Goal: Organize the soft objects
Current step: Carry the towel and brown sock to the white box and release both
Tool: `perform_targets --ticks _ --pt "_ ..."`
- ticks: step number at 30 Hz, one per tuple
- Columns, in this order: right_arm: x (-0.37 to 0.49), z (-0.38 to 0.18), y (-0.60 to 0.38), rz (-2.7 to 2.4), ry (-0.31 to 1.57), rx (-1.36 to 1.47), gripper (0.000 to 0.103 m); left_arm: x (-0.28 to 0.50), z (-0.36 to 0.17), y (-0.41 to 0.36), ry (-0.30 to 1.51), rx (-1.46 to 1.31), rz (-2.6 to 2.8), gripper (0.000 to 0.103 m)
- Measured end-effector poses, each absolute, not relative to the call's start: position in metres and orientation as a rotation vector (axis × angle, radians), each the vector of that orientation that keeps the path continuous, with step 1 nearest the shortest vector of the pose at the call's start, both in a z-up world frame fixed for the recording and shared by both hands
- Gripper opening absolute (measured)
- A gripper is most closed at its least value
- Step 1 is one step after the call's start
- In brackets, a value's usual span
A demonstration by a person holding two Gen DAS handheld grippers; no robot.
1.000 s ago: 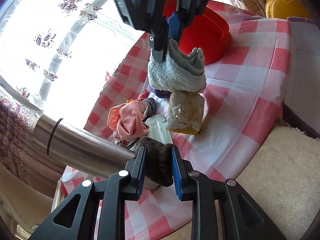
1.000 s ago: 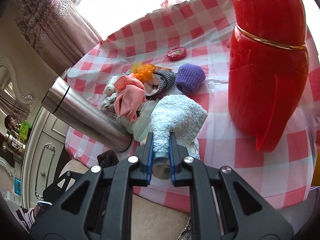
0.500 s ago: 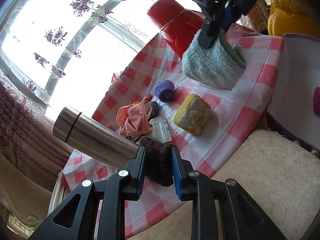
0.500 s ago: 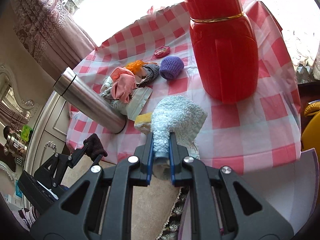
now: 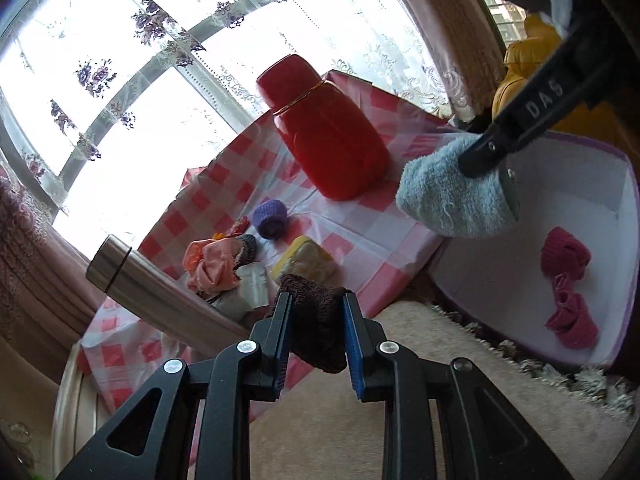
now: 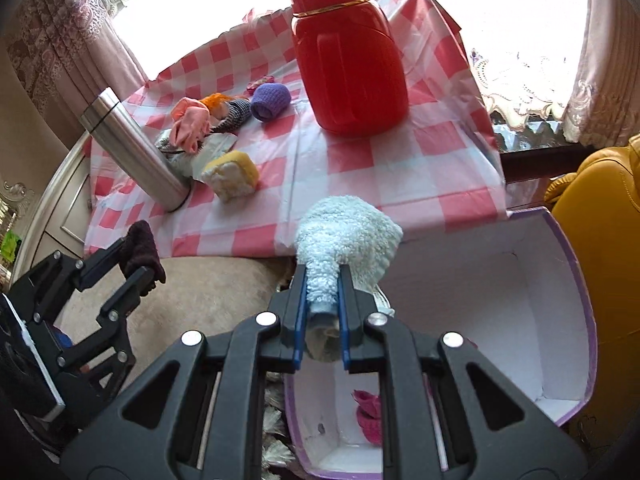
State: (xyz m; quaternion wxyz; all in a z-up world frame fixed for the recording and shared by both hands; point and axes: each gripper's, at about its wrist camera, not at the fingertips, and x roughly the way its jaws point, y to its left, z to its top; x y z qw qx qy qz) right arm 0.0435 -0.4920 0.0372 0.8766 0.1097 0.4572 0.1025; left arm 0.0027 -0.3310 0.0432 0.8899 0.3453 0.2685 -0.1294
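Observation:
My left gripper is shut on a dark brown knitted piece, held above the beige cushion near the table edge; it also shows in the right wrist view. My right gripper is shut on a light blue fluffy towel and holds it over the near rim of the white box with purple edges. The towel also shows in the left wrist view. Pink-red knitted pieces lie in the box. A purple knit roll, a pink cloth and a yellow sponge lie on the checked table.
A red thermos jug stands on the red-and-white checked tablecloth. A steel flask lies on its side at the table's left. A beige cushion lies below the table. A yellow seat is at the right.
Both grippers have pulled back from the table with their loads. The right one has carried the blue towel rightward to above the box; the left one has lifted away with the brown piece.

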Motion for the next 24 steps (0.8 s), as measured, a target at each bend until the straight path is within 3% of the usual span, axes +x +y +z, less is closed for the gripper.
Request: perform_targets --ticks 14,15,16,17,19,24 --pt "-0.009 -0.003 -0.532 0.043 1.048 0.185 0.018 -0.011 0.055 -0.342 0.726 0.287 -0.642 0.029" --pt "-0.011 -0.004 -0.533 0.030 1.055 0.181 0.021 -0.011 0.054 -0.342 0.743 0.257 -0.670 0.031" --pt "-0.012 -0.005 -0.534 0.021 1.060 0.178 0.029 -0.010 0.052 -0.342 0.763 0.231 -0.694 0.042" --pt "-0.013 -0.006 -0.535 0.015 1.061 0.177 0.044 -0.010 0.051 -0.342 0.777 0.202 -0.713 0.054" --pt "-0.015 -0.007 -0.537 -0.002 1.056 0.171 0.066 -0.010 0.051 -0.338 0.784 0.159 -0.727 0.064" --pt "-0.014 -0.002 -0.534 -0.003 1.041 0.158 0.068 -0.007 0.050 -0.328 0.813 0.101 -0.726 0.064"
